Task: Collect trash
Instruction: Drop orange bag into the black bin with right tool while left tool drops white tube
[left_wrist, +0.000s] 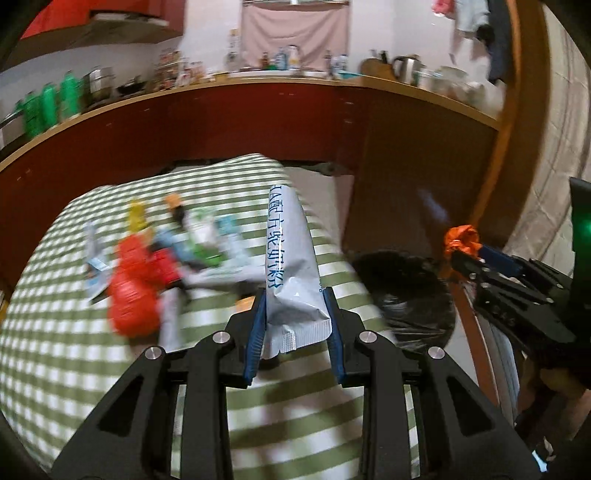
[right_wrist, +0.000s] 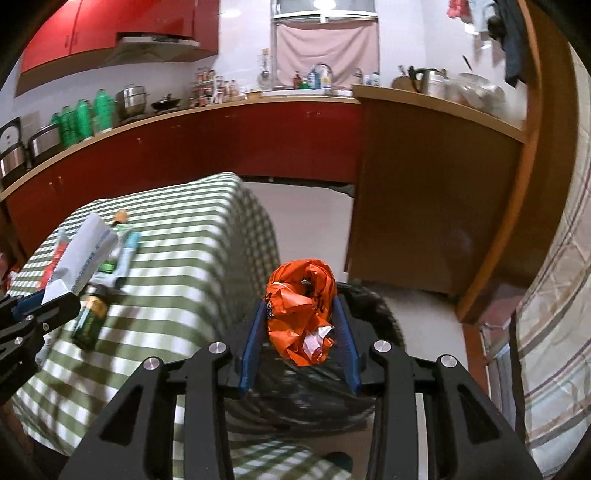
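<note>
While both grippers carry a piece of trash, each line below takes one part of the scene.

Left gripper (left_wrist: 295, 295): its blue fingers (left_wrist: 256, 332) are clamped on the lower end of a silver sachet (left_wrist: 290, 254) with blue print, which stands up and away from the camera — lifted clear of the checked tablecloth (left_wrist: 74, 332), probably so it can be swung across without dragging.

Right gripper (right_wrist: 301, 317): closed around a crumpled orange wrapper (right_wrist: 301, 306), pinched between both blue pads and held above the black bin bag (right_wrist: 314, 398); in the left wrist view the same wrapper (left_wrist: 460, 238) hangs beyond the bag's far side.

Bin bag: its dark mouth (left_wrist: 406, 288) sits just beside the table's right edge, below table height — a sensible spot for dropping things straight off the edge.

Step in hand: by the look of it, delivery; the orange wrapper seems placed for release, the sachet has some way to go rightward.

Trash left on the table: a red wrapper (left_wrist: 133, 291), a yellow packet (left_wrist: 136, 216), blurred tubes and packets (left_wrist: 207, 236), and a small dark green bottle (right_wrist: 90, 317).

In the way: the two grippers are near each other at the bag, so they could crowd its opening. The kitchen counter (right_wrist: 221, 107) behind is well apart.
</note>
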